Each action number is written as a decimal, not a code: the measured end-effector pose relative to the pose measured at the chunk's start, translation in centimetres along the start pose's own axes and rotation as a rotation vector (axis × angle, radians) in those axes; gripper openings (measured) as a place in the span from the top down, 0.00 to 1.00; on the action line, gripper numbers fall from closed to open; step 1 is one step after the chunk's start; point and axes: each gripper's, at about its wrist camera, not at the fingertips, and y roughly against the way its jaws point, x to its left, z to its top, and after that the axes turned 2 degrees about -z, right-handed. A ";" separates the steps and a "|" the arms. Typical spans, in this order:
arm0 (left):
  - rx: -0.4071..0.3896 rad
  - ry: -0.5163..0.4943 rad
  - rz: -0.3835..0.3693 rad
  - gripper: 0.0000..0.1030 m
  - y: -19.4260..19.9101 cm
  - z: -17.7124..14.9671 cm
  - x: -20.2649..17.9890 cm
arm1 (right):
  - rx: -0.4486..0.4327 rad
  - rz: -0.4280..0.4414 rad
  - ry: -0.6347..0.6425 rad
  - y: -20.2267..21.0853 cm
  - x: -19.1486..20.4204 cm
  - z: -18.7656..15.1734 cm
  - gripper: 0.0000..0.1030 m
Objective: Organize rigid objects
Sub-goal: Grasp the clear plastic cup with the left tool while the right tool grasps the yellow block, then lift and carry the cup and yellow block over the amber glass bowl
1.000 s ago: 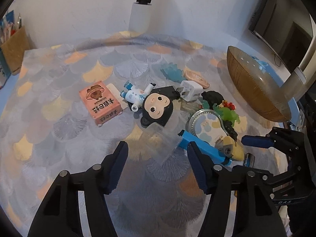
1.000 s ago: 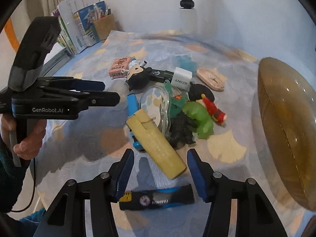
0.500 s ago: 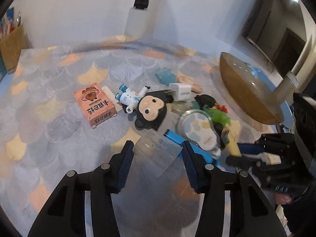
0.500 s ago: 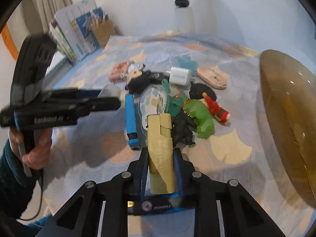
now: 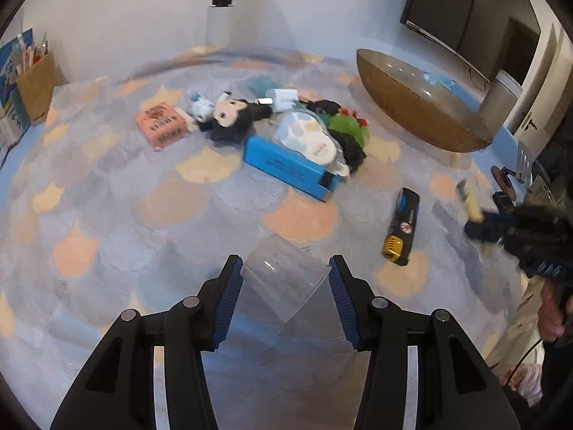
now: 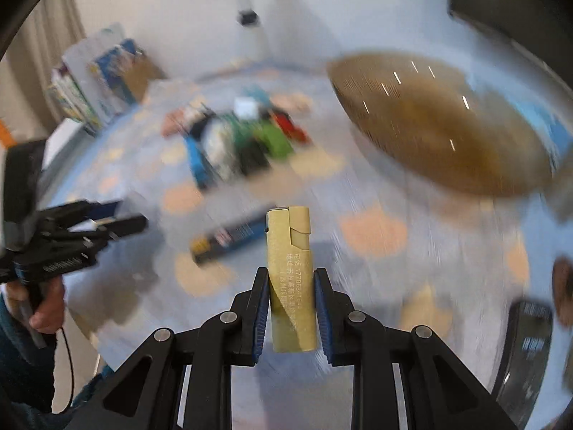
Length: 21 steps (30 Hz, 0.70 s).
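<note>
- The left tool (image 5: 285,288) pinches a clear plastic box (image 5: 284,281) between its blue pads, above the bench (image 5: 107,215), nearer the camera than the blue box (image 5: 286,168).
- The right tool (image 6: 290,317) is pressed tight on a tan lighter-shaped case (image 6: 290,279), which stands upright in its grip.
- The blue box lies at the near edge of the clutter pile; a round clear-lidded pack (image 5: 308,138) leans on its far side.
- Behind the blue box: a black monkey-face toy (image 5: 232,114), a white charger (image 5: 283,98), a green figure (image 5: 349,129) and a dark one beside it.
- Left of the blue box sits a pink carton (image 5: 163,130).
- Right of the blue box, apart from the pile, a black-and-blue knife with a yellow end (image 5: 403,227) lies flat.
- The wooden bowl (image 5: 419,107) sits far right of the blue box, tilted; what it contains cannot be told.
- A brown pen holder (image 5: 35,89) stands at the far left corner.
</note>
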 end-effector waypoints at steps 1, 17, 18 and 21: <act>-0.004 -0.006 -0.006 0.55 -0.1 0.2 -0.2 | 0.010 -0.005 -0.004 -0.4 -0.2 -0.4 0.77; 0.020 0.106 -0.064 0.27 1.4 -1.0 0.0 | -0.038 -0.001 0.027 -1.3 -0.5 -2.2 0.50; 0.022 0.134 -0.074 0.27 1.1 -0.6 0.1 | -0.041 -0.005 0.030 -1.3 -0.5 -2.2 0.50; 0.025 0.248 -0.096 0.27 0.2 0.2 0.8 | -0.053 -0.017 0.043 -1.3 -0.3 -2.5 0.50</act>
